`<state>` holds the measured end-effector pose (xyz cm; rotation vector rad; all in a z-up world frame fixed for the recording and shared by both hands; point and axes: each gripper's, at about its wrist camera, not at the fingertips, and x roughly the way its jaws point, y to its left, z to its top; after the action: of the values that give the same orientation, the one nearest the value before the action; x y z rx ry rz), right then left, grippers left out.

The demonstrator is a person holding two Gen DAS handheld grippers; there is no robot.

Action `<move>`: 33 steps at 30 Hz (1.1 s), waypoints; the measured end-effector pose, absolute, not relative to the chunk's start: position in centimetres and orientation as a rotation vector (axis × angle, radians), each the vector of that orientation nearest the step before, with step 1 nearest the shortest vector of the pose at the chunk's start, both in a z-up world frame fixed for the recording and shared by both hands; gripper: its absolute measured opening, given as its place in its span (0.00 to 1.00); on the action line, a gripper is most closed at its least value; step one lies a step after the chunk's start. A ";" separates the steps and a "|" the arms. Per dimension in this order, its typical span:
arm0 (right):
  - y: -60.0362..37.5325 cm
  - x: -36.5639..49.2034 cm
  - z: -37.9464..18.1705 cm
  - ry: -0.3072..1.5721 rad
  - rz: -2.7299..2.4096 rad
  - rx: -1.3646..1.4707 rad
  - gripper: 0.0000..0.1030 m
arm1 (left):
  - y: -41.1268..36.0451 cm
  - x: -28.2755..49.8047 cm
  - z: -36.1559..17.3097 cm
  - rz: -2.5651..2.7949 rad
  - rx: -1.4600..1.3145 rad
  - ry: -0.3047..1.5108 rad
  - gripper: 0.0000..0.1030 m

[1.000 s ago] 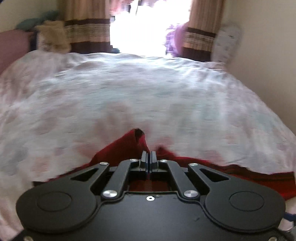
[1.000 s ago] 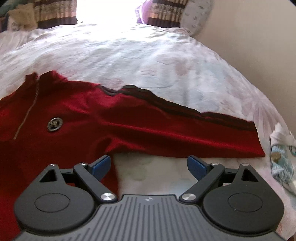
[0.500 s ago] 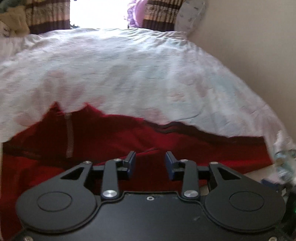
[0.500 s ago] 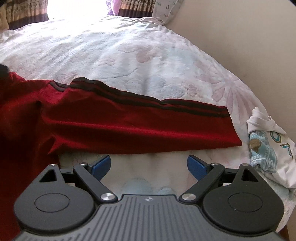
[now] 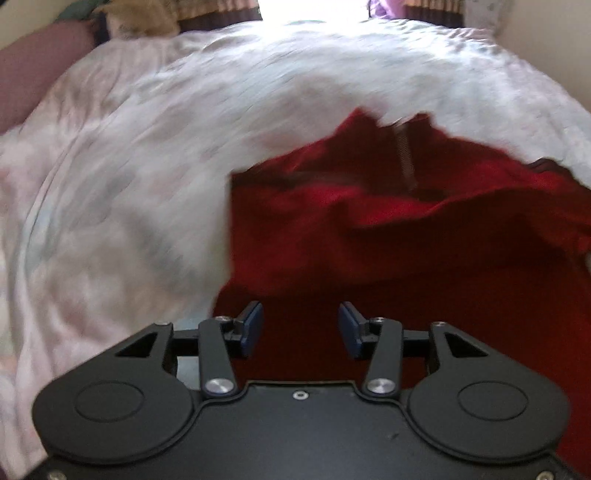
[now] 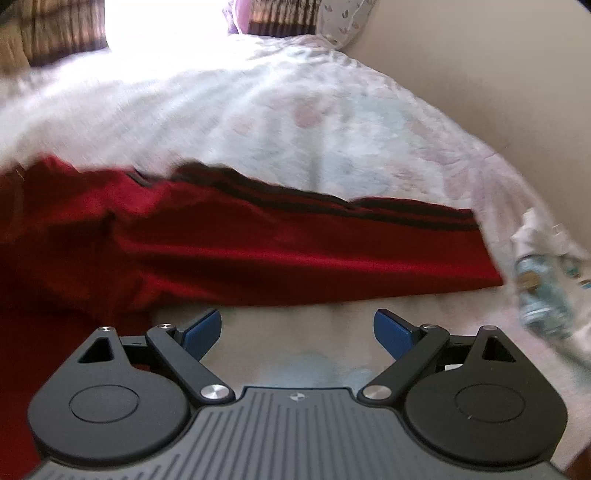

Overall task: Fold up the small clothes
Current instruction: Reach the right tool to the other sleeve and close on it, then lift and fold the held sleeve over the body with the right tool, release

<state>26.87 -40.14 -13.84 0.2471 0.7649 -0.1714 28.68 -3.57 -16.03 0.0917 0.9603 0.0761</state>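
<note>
Closest to me, the left gripper [image 5: 300,328] hangs over the red top [image 5: 424,251] with its 2 blue pads apart and nothing between them; 1 second ago those pads were pinched on a fold of the red cloth, so the piece has been let go. The left side of the top now lies folded in, ending in a straight edge against the floral bedspread [image 5: 129,166]. The right gripper [image 6: 297,332] is spread wide and empty over bare spread, as it was before. Just beyond it the right sleeve [image 6: 332,251] stretches flat toward a small white garment [image 6: 546,280]. That sleeve looks like the next fold. Curtains [image 6: 62,33] hang farthest back.
</note>
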 end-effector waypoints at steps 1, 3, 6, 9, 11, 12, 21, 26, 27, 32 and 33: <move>-40.1 26.6 -13.4 0.729 -0.112 0.296 1.00 | -2.7 28.4 -16.3 0.086 0.087 0.967 0.46; -39.9 26.5 -12.5 0.662 0.014 0.374 1.00 | -0.8 27.5 -16.8 0.106 0.076 0.969 0.46; -38.3 27.2 -12.0 0.635 0.136 0.428 1.00 | 1.2 26.7 -17.1 0.126 0.069 0.963 0.46; -36.3 28.7 -12.8 0.673 0.166 0.432 1.00 | 2.5 26.3 -17.7 0.127 0.051 0.955 0.47; -35.1 29.6 -13.5 0.699 0.172 0.414 1.00 | 3.0 26.4 -18.3 0.109 0.023 0.948 0.47; -34.4 30.2 -13.9 0.713 0.169 0.399 1.00 | 3.3 26.2 -18.2 0.101 0.015 0.942 0.47; -30.8 32.3 -16.6 0.783 0.135 0.226 0.87 | 2.6 25.7 -18.0 0.157 0.087 0.910 0.47; -29.6 31.7 -16.3 0.737 0.110 0.127 0.32 | 2.5 26.0 -18.0 0.162 0.088 0.915 0.47; -29.8 31.6 -16.2 0.724 0.114 0.136 0.25 | 2.5 26.0 -17.9 0.165 0.092 0.915 0.47; -30.9 31.0 -15.4 0.691 0.118 0.195 0.10 | 2.6 25.9 -17.6 0.178 0.093 0.912 0.48; -31.0 30.8 -15.2 0.670 0.106 0.194 0.09 | 2.6 25.9 -17.4 0.181 0.094 0.911 0.48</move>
<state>30.75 -30.99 -15.19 0.1939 0.6705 0.1058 25.90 2.64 -17.45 0.0943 0.9106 0.1814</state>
